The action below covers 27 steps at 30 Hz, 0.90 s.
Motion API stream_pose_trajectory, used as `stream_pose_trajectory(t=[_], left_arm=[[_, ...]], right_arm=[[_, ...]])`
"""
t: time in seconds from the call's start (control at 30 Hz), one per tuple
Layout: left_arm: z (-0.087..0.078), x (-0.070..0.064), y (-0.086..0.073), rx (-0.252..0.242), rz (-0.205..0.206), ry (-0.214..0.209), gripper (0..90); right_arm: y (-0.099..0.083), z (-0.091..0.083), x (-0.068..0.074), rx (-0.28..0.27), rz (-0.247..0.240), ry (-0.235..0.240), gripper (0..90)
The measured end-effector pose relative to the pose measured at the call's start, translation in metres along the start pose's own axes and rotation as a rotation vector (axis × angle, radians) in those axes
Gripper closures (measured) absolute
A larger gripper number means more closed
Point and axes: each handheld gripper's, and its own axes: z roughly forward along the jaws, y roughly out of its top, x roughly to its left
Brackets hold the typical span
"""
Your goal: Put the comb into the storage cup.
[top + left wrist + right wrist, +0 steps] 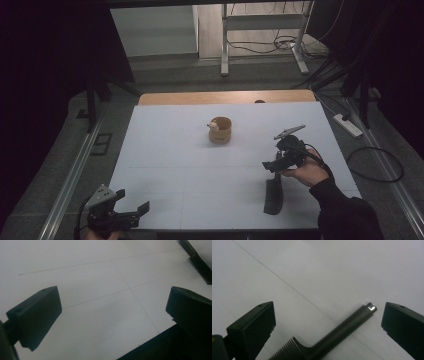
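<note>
Two sets of jaws gape empty; right gripper straddles the dark plastic comb's handle, risks skidding it across the white table.

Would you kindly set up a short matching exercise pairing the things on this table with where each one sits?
Things:
1. wooden cup
2. black comb
3. left tongs
4. right tongs

Places:
A. open, just above the comb's handle
B. near the middle of the white table
C. open, at the table's near left corner
D. lying flat at the near right of the table

Pairs: 1-B, 2-D, 3-C, 4-A
</note>
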Motion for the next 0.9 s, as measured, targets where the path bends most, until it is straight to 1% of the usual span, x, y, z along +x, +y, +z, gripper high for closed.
stream_pose_trajectory(t=[0.07, 0.2, 0.27, 0.33, 0.37, 0.4, 0.43, 0.47, 0.5, 0.53, 0.57, 0.6, 0.63, 0.67, 0.7, 0.77, 0.8, 0.83, 0.87, 0.9], left_arm=[[0.0, 0.0, 0.0, -0.001, 0.0, -0.001, 0.4], [0.0, 0.0, 0.0, -0.001, 0.002, 0.0, 0.4], [0.0, 0.0, 0.0, -0.001, 0.003, 0.0, 0.4], [0.0, 0.0, 0.0, -0.001, 0.003, -0.001, 0.4], [0.0, 0.0, 0.0, -0.001, 0.003, -0.001, 0.4], [0.0, 0.0, 0.0, -0.001, 0.003, -0.002, 0.4], [0.0, 0.0, 0.0, -0.001, 0.003, -0.002, 0.4], [0.0, 0.0, 0.0, -0.001, 0.003, -0.002, 0.5], [0.0, 0.0, 0.0, -0.001, 0.003, -0.002, 0.5], [0.0, 0.0, 0.0, -0.001, 0.003, -0.002, 0.4], [0.0, 0.0, 0.0, -0.002, 0.004, -0.002, 0.5], [0.0, 0.0, 0.0, -0.002, 0.003, -0.003, 0.5], [0.0, 0.0, 0.0, -0.002, 0.003, -0.003, 0.5], [0.0, 0.0, 0.0, -0.002, 0.002, -0.004, 0.5], [0.0, 0.0, 0.0, -0.002, 0.002, -0.004, 0.5], [0.0, 0.0, 0.0, -0.002, 0.002, -0.004, 0.5], [0.0, 0.0, 0.0, -0.002, 0.002, -0.004, 0.5], [0.0, 0.0, 0.0, -0.002, 0.003, -0.004, 0.5], [0.0, 0.0, 0.0, -0.002, 0.003, -0.004, 0.5], [0.0, 0.0, 0.0, -0.002, 0.002, -0.004, 0.5]], right_arm=[[0.003, 0.002, 0.0, -0.002, 0.002, -0.003, 0.0], [0.007, 0.005, -0.001, -0.002, 0.013, 0.013, 0.1], [0.01, 0.007, -0.003, -0.007, 0.01, 0.013, 4.9], [0.011, 0.008, -0.003, -0.003, -0.004, 0.017, 9.4], [0.011, 0.008, -0.003, -0.003, -0.004, 0.017, 9.4], [0.012, 0.009, -0.003, 0.002, -0.011, 0.02, 12.3], [0.014, 0.011, -0.003, 0.011, -0.034, 0.009, 21.4], [0.014, 0.011, -0.003, 0.011, -0.034, 0.009, 21.4], [0.016, 0.013, -0.004, 0.019, -0.04, 0.011, 33.3], [0.016, 0.013, -0.004, 0.019, -0.04, 0.011, 33.3], [0.018, 0.015, -0.005, 0.032, -0.052, 0.015, 44.5], [0.018, 0.015, -0.005, 0.032, -0.052, 0.015, 44.5], [0.019, 0.015, -0.006, 0.033, -0.051, 0.023, 49.7], [0.02, 0.016, -0.007, 0.034, -0.055, 0.041, 54.3], [0.02, 0.016, -0.007, 0.036, -0.058, 0.056, 57.2], [0.022, 0.017, -0.009, 0.043, -0.062, 0.066, 64.0], [0.023, 0.018, -0.01, 0.044, -0.066, 0.07, 71.2], [0.023, 0.019, -0.011, 0.049, -0.067, 0.075, 74.9], [0.023, 0.019, -0.011, 0.049, -0.067, 0.075, 74.9], [0.024, 0.02, -0.013, 0.06, -0.07, 0.087, 83.0]])
